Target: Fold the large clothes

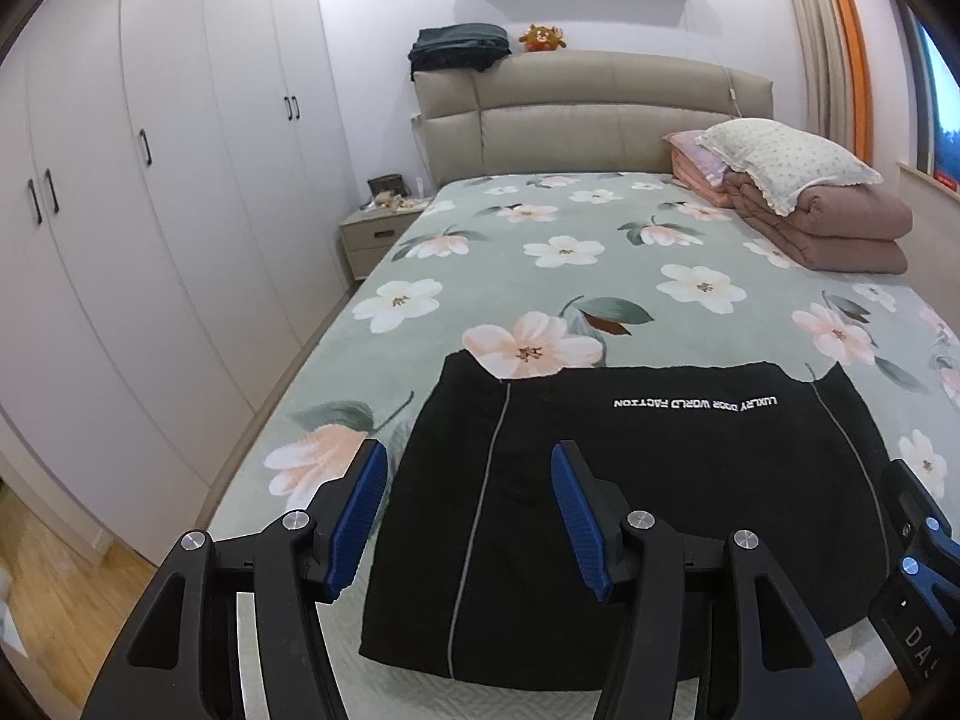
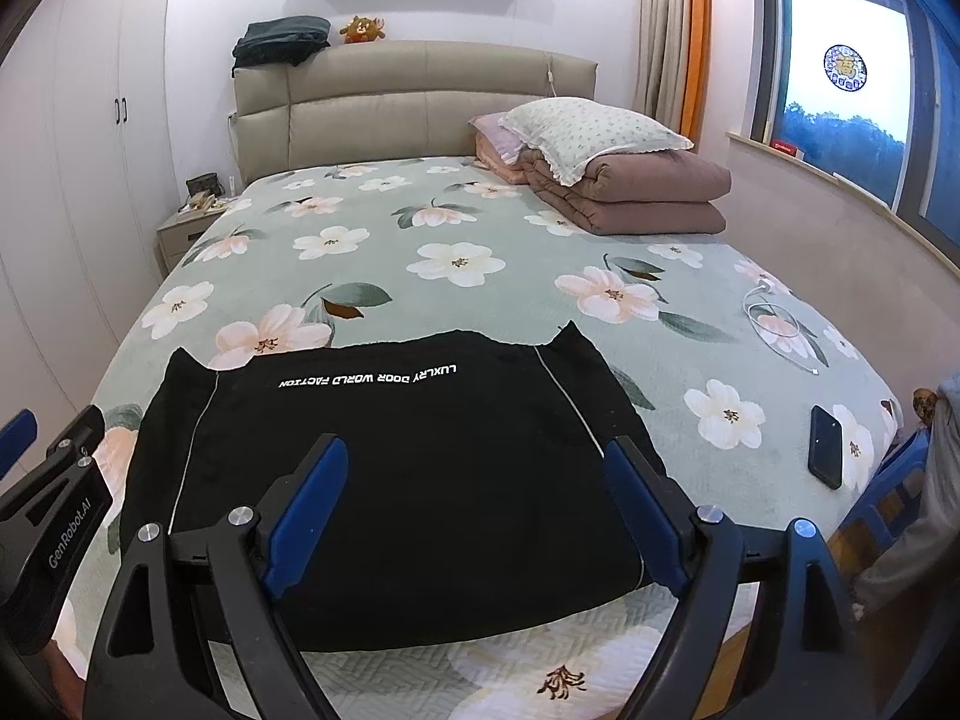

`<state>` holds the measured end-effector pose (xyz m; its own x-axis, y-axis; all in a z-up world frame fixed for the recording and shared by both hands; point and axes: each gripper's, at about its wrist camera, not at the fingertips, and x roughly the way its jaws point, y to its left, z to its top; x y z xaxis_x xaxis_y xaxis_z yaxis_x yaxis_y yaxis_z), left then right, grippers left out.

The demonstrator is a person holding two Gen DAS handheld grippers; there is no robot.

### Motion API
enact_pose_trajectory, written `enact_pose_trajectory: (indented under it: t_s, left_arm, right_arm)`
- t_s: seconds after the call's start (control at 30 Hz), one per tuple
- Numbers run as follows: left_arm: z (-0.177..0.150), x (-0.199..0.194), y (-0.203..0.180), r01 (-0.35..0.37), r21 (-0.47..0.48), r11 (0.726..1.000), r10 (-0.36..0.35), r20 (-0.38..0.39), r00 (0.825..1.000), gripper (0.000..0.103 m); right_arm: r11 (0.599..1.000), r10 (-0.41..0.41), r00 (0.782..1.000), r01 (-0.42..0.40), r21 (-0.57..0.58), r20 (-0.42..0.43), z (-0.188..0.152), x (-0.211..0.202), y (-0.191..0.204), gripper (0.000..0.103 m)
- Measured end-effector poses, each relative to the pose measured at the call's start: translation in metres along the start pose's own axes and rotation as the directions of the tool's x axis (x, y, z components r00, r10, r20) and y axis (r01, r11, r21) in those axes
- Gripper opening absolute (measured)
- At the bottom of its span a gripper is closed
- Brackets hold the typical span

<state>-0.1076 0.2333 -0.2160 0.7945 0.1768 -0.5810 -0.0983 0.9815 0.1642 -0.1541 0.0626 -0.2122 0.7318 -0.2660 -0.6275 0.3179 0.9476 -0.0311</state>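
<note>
A black garment (image 1: 660, 480) with thin grey piping and a line of white lettering lies folded into a flat rectangle on the flowered bedspread (image 1: 540, 276), close to the bed's near edge. My left gripper (image 1: 468, 450) hovers open over the garment's left part, its blue pads (image 1: 360, 516) gripping nothing. In the right wrist view the same garment (image 2: 420, 420) lies below my right gripper (image 2: 477, 444), which stands wide open above its right half and holds nothing. Each gripper shows at the edge of the other's view.
A folded brown quilt (image 2: 648, 198) with a pillow (image 2: 594, 126) on top lies at the bed's far right. A black phone (image 2: 825, 447) and a white cable (image 2: 774, 318) lie on the right side. White wardrobes (image 1: 150, 180) and a nightstand (image 1: 372, 234) line the left.
</note>
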Motion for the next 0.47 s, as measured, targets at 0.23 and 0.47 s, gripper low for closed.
enact_pose_trajectory:
  t_s: [0.23,0.47]
  left_arm:
    - [-0.0005,0.0025,-0.0031,-0.03,0.018,0.999,0.03,0.011,0.999,0.058]
    - [-0.0008,0.003,0.0012,0.024,-0.006,1.0,-0.024,0.011,1.0,0.058]
  right_arm:
    - [1.0,0.003,1.0,-0.003,-0.002,-0.014,-0.0022,0.0038,0.0014,0.089]
    - [1.0,-0.008,1.0,0.008,0.002,-0.011,-0.0046,0.0041,0.0017,0.089]
